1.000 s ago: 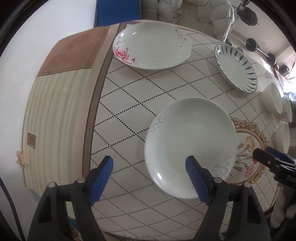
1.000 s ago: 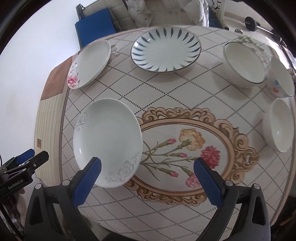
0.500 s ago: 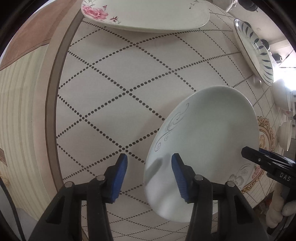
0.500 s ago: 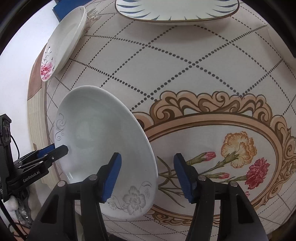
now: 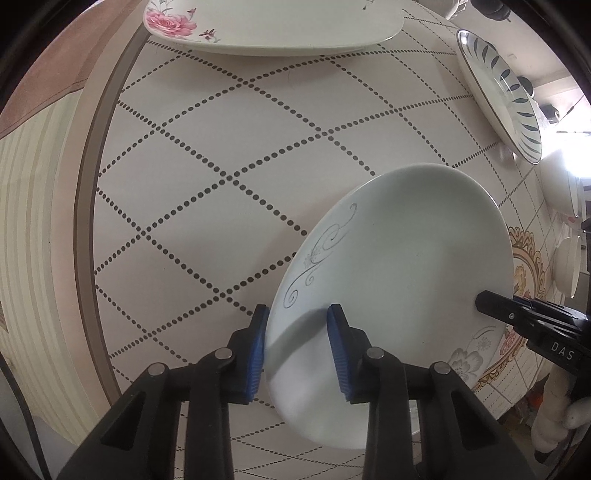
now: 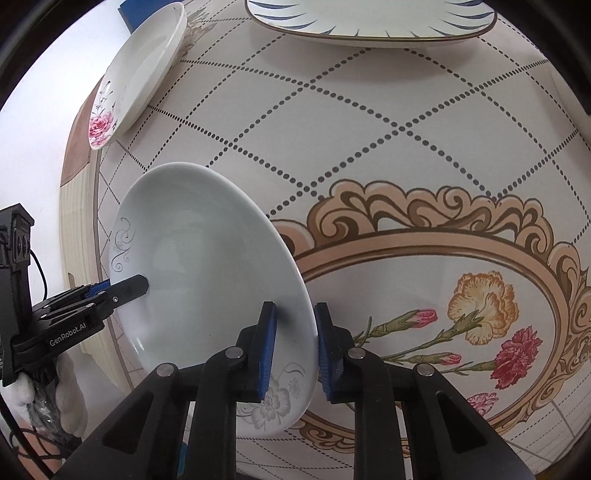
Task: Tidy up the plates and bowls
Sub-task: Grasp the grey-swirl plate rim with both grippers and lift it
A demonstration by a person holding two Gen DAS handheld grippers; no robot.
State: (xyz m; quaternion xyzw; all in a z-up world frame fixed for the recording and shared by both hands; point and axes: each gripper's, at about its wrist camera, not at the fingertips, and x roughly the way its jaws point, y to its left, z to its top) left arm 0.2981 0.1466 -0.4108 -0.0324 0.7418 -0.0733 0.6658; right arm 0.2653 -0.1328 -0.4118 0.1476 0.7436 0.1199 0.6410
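A pale plate with grey scroll and flower marks (image 5: 406,258) (image 6: 207,251) lies near the table's front edge. My left gripper (image 5: 297,350) straddles its left rim, jaws closing, one blue pad outside the rim and one on the inner slope. My right gripper (image 6: 295,345) straddles the opposite rim the same way, jaws closing with the rim pinched between the pads. Each gripper shows in the other's view: the right (image 5: 484,302) at the plate's far side, the left (image 6: 140,286) on the inner rim.
A rose-patterned plate (image 5: 258,26) (image 6: 144,70) and a blue-striped plate (image 5: 506,96) (image 6: 369,18) sit further back. White bowls (image 5: 567,266) stand at the far right. The round table's edge (image 5: 85,184) curves close on the left. A gloved hand (image 6: 70,398) holds the left gripper.
Both grippers have dropped down onto the pale plate and their wide-open jaws have narrowed around opposite rims. The plate itself has stayed in place.
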